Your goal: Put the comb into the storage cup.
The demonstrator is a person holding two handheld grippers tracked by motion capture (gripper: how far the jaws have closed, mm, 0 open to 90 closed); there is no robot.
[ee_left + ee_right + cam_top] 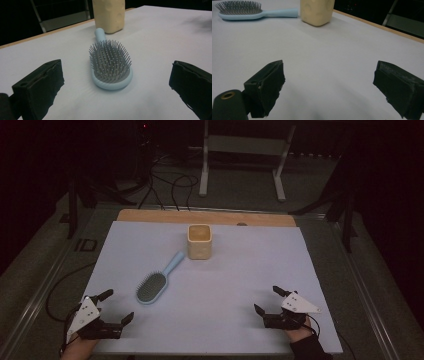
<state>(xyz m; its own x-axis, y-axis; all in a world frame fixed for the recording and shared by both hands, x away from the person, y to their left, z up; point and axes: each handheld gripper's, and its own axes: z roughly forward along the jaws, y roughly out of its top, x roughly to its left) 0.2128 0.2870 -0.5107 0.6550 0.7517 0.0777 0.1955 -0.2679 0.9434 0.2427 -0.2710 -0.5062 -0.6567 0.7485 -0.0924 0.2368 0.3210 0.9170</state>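
A light blue hairbrush (156, 281) lies bristles up on the pale sheet, its handle pointing toward a cream square cup (199, 241) that stands upright at the back middle. My left gripper (118, 306) rests at the front left, open and holding nothing, a short way from the brush head (110, 65). The cup (109, 14) stands just beyond the brush handle. At the front right, my right gripper (269, 300) is open too, with bare sheet between its jaws. Its own view has the hairbrush (249, 11) and cup (317, 11) far off.
The pale sheet (240, 270) covers a wooden table whose far edge (150, 215) shows as a tan strip. Beyond it are a metal stand (240, 160) and cables (170, 185) on a dark floor.
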